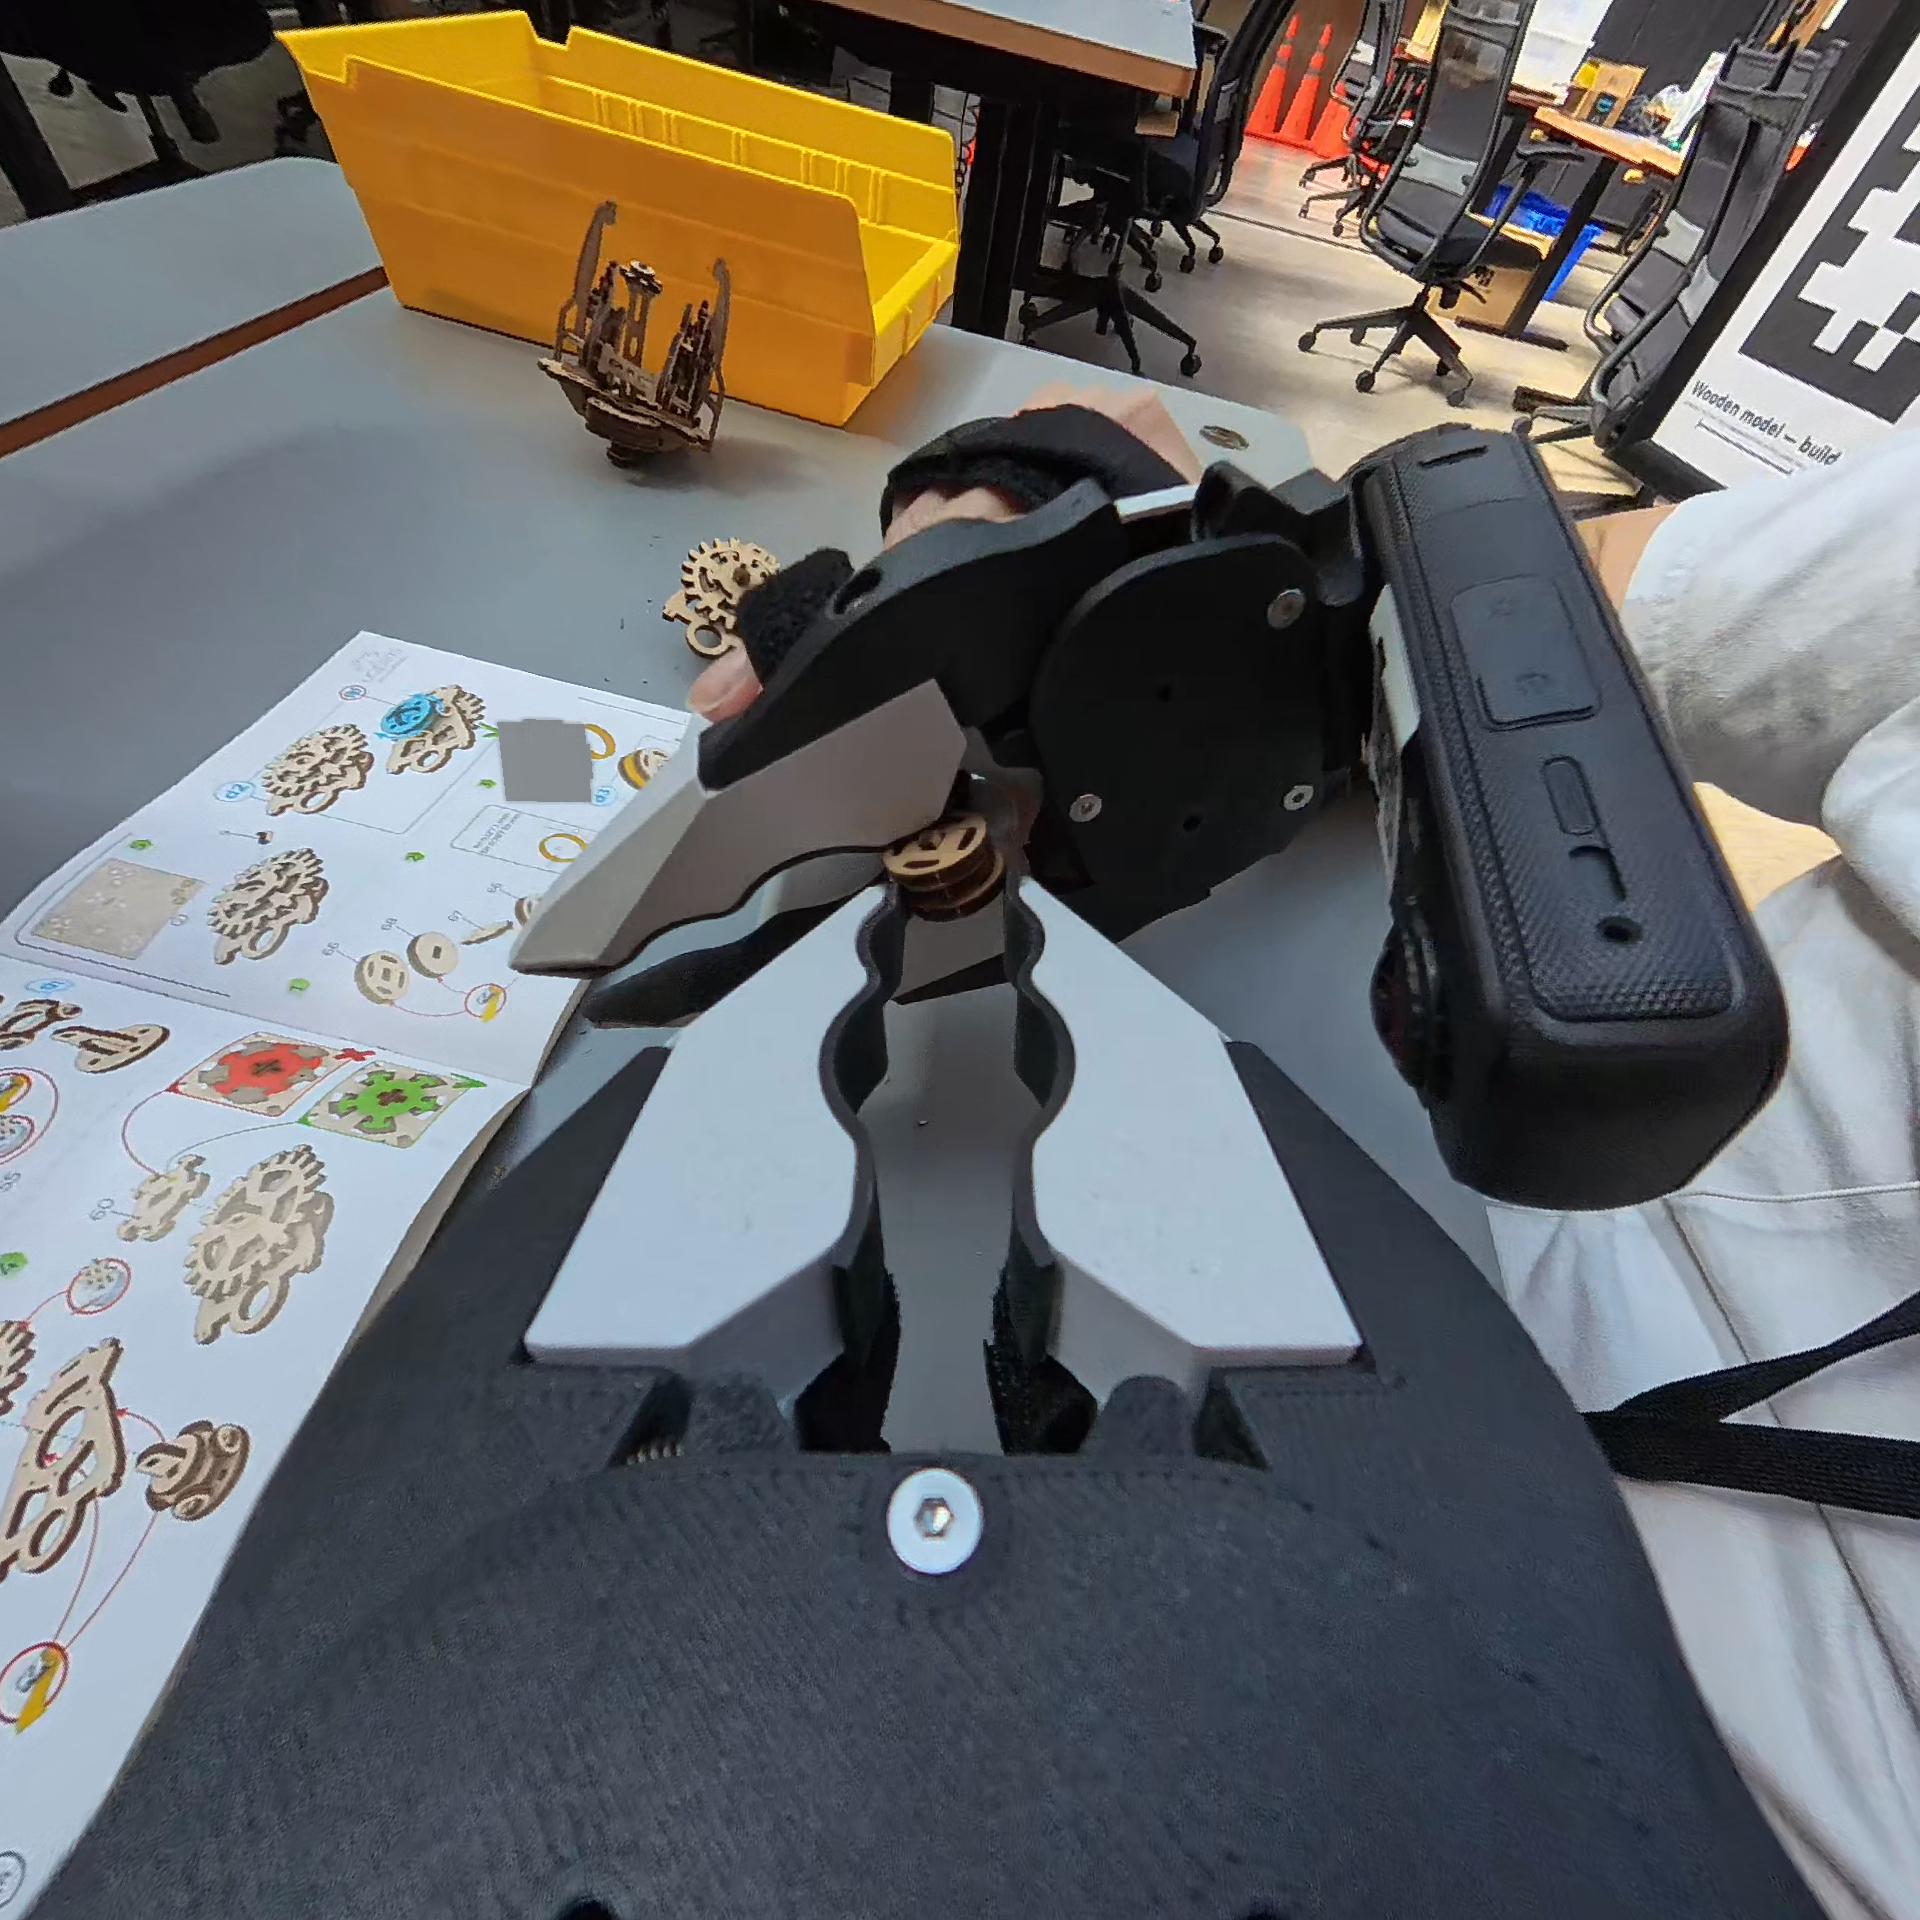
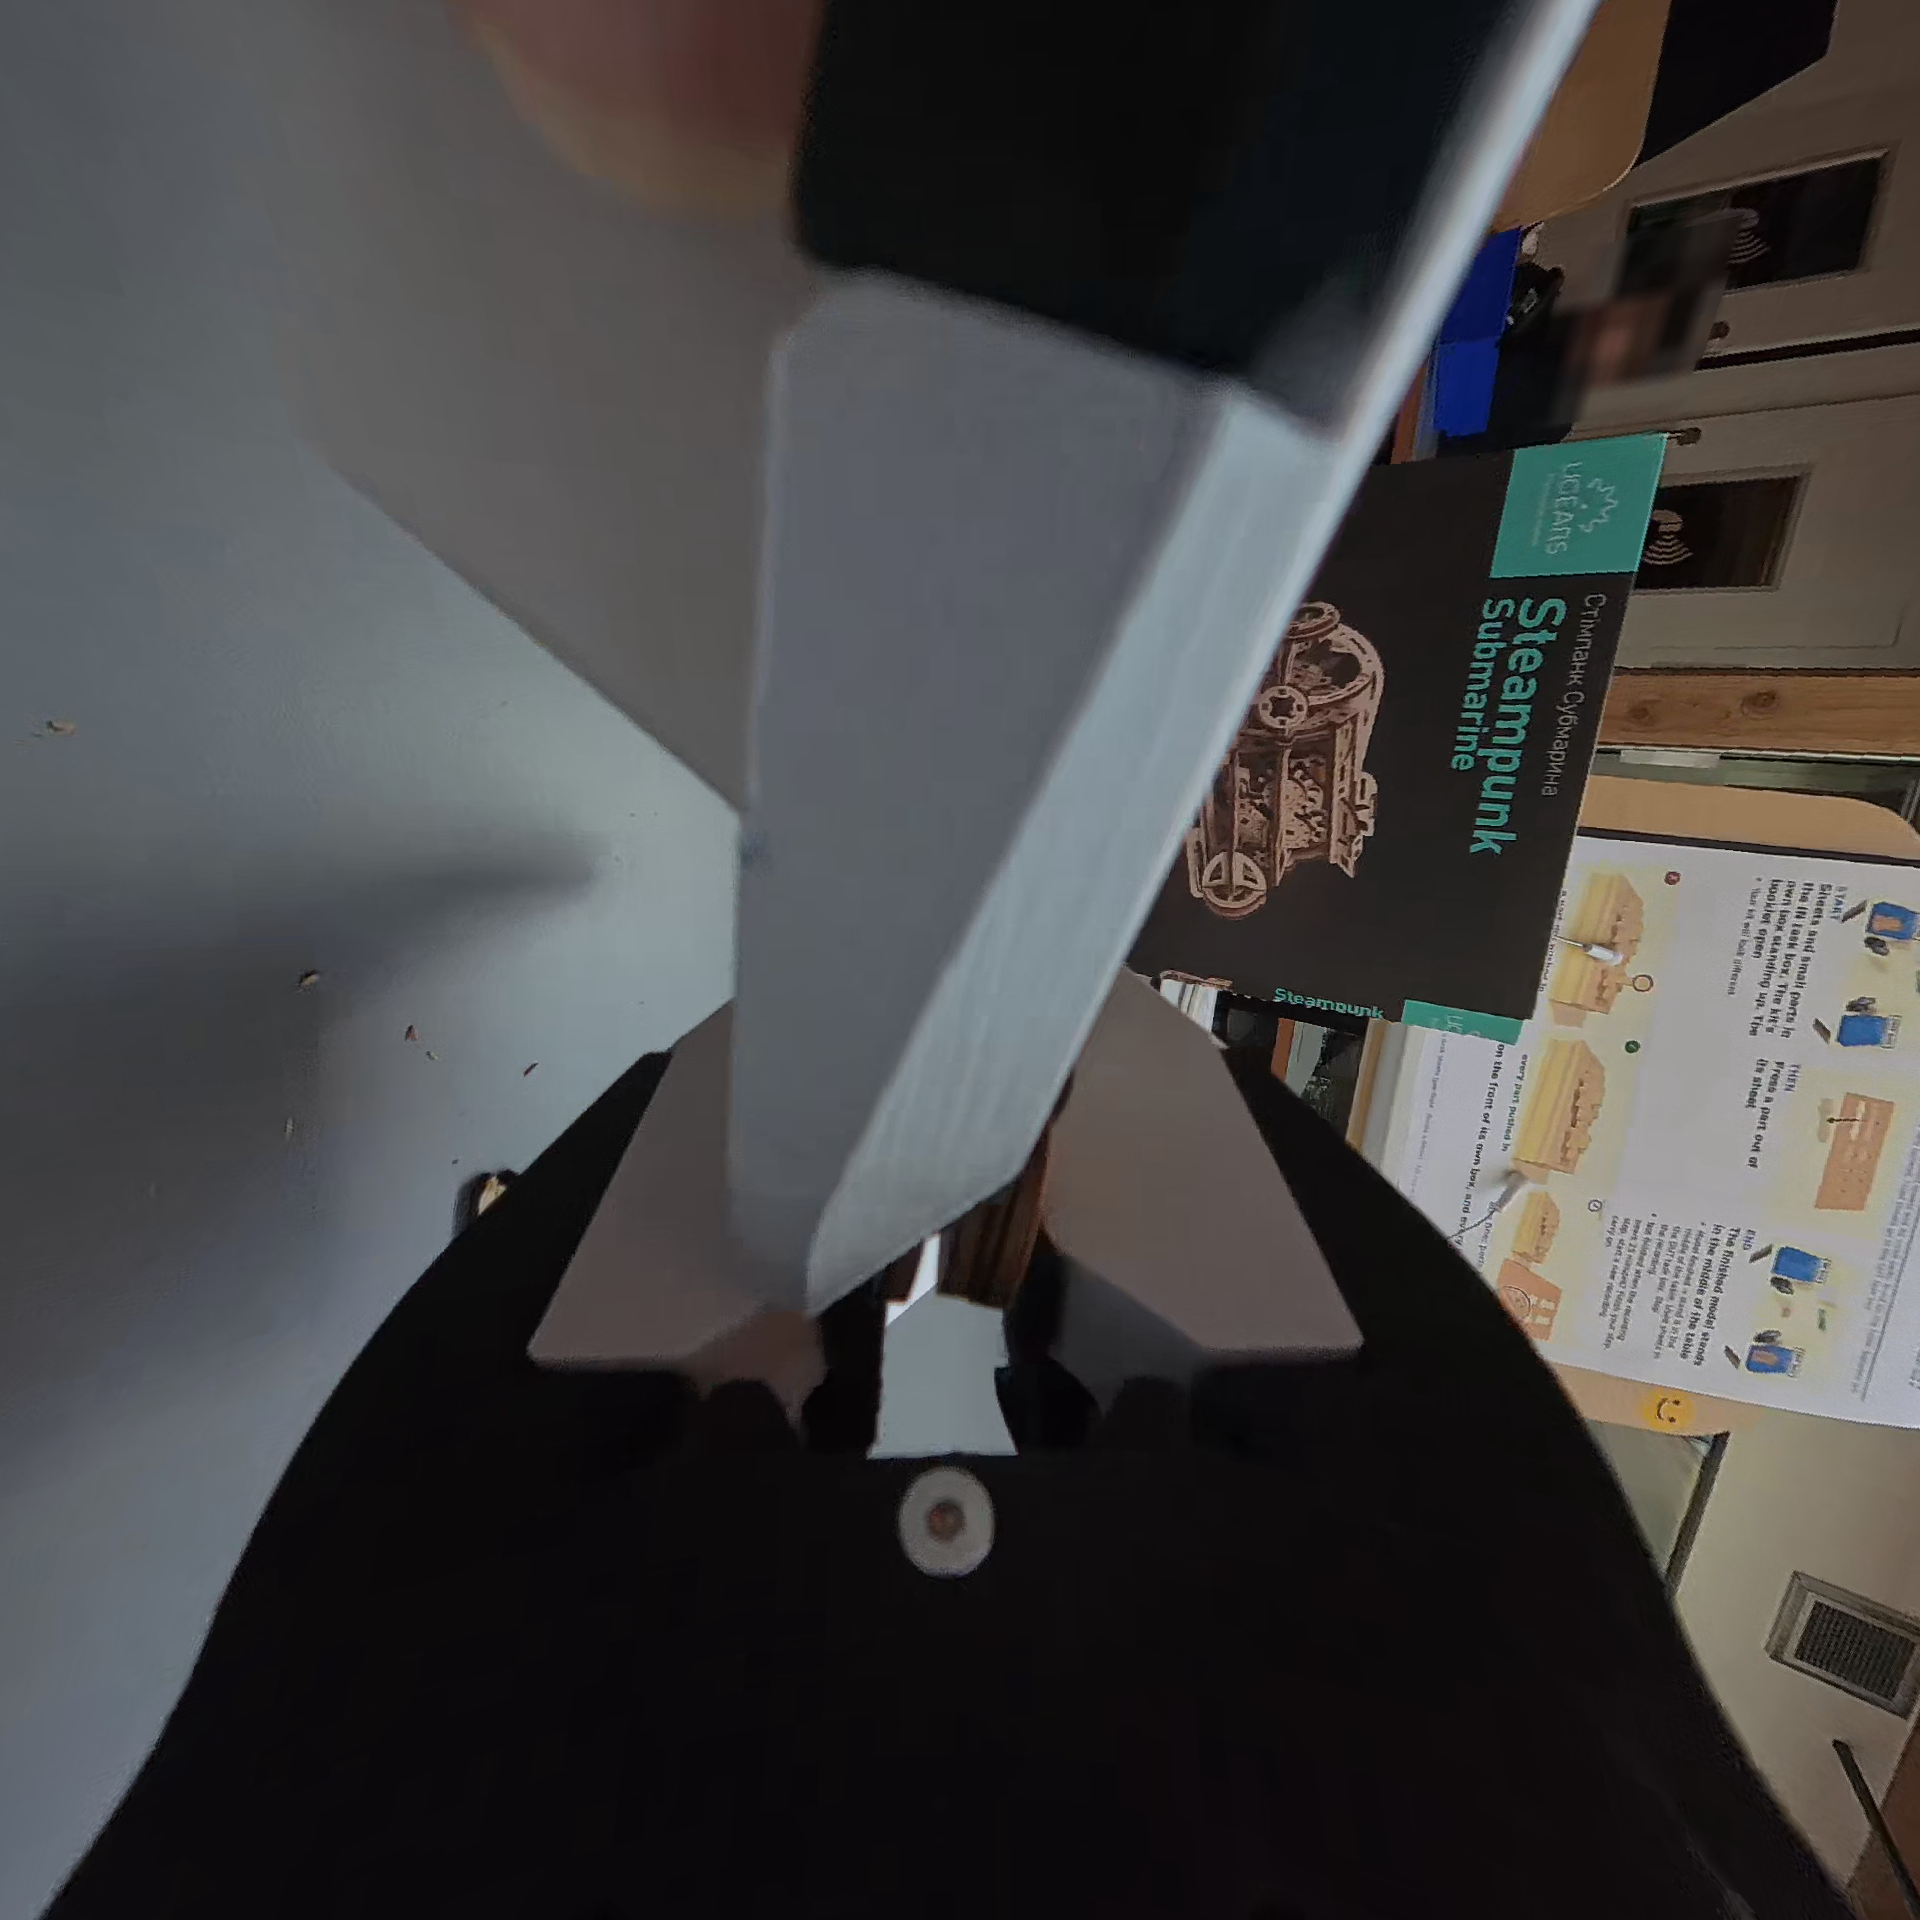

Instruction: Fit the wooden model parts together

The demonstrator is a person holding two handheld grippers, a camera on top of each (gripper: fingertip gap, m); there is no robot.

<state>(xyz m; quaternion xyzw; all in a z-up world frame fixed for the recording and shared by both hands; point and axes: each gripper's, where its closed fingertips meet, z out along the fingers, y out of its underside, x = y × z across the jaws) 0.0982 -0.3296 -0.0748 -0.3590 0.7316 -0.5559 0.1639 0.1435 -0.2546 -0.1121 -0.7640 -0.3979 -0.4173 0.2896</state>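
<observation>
Pinched at the narrowly parted tips of the left gripper (image 1: pixel 951 920): a small wooden spool (image 1: pixel 940 868), round, layered, laser-cut with dark scorched edges, held above the grey table (image 1: pixel 312 520). Fingers (image 1: pixel 727 1174) of pale grey plastic with wavy black inner pads, set in a coarse, ribbed black printed body.

Crossing from the right, the right gripper (image 1: pixel 571 977), gripped by a hand (image 1: pixel 1018 468) in a black fingerless glove, its grey fingers close together, the spool lodged deep in their throat. Hold of that pair on the spool: impossible to tell. From the right wrist view, only a dark sliver of wood between them, mostly hidden behind a blurred left finger.

Flat on the table, left: an instruction sheet (image 1: pixel 260 1039), white paper with numbered part drawings, red and green marked squares. Farther back: a loose gear piece (image 1: pixel 717 592), a partly built wooden model (image 1: pixel 634 353) standing upright, spiky and dark-edged, just before a glossy yellow plastic bin (image 1: pixel 644 208).

At right, a board (image 1: pixel 1849 260) with a black-and-white square marker and a line of print beneath. In the right wrist view, a black kit box (image 2: pixel 1403 748) with teal and white lettering and a picture of the finished model, beside a printed task poster (image 2: pixel 1714 1122) with photos and small text.
</observation>
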